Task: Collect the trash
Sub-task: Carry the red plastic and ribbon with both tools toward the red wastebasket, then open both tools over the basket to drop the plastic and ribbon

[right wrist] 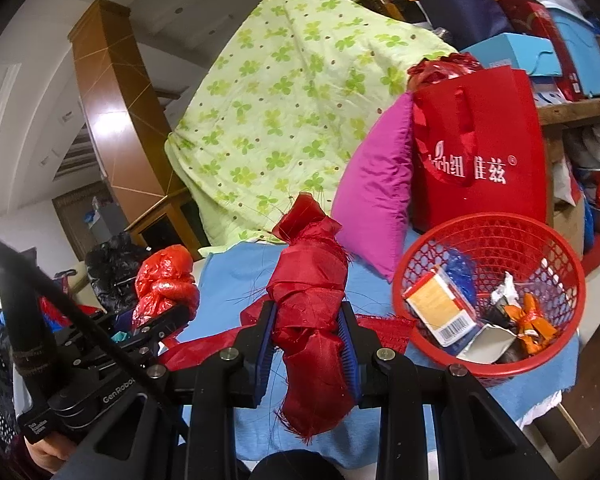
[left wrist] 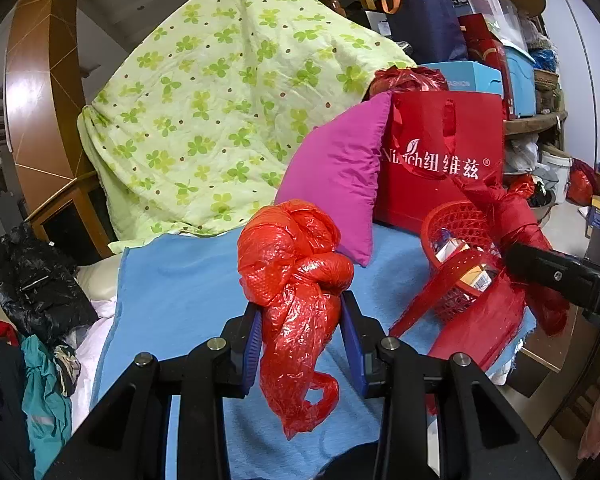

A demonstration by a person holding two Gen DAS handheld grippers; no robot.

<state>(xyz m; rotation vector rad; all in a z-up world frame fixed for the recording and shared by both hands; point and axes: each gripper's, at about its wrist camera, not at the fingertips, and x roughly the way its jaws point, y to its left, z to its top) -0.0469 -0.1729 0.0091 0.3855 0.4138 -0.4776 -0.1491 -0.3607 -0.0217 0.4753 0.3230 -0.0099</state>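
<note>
My left gripper (left wrist: 302, 320) is shut on a crumpled red plastic bag (left wrist: 296, 272), held above the blue cloth (left wrist: 180, 292). The same bag (right wrist: 164, 280) and the left gripper (right wrist: 156, 320) show at the left of the right wrist view. My right gripper (right wrist: 310, 328) is shut on a knotted bundle of red fabric (right wrist: 312, 280), also over the blue cloth (right wrist: 236, 264). A red mesh basket (right wrist: 488, 232) stands to its right with a small carton (right wrist: 440, 304), wrappers and other scraps inside. In the left wrist view the basket (left wrist: 456, 216) sits behind the red fabric (left wrist: 516, 216) and the right gripper's body.
A magenta pillow (left wrist: 340, 172) leans against a red gift bag (left wrist: 444, 160) behind the basket. A green flowered quilt (left wrist: 220, 100) rises at the back. A black plastic bag (left wrist: 32, 280) and clothes lie at the left. Boxes and bins crowd the shelves (left wrist: 500, 40) at right.
</note>
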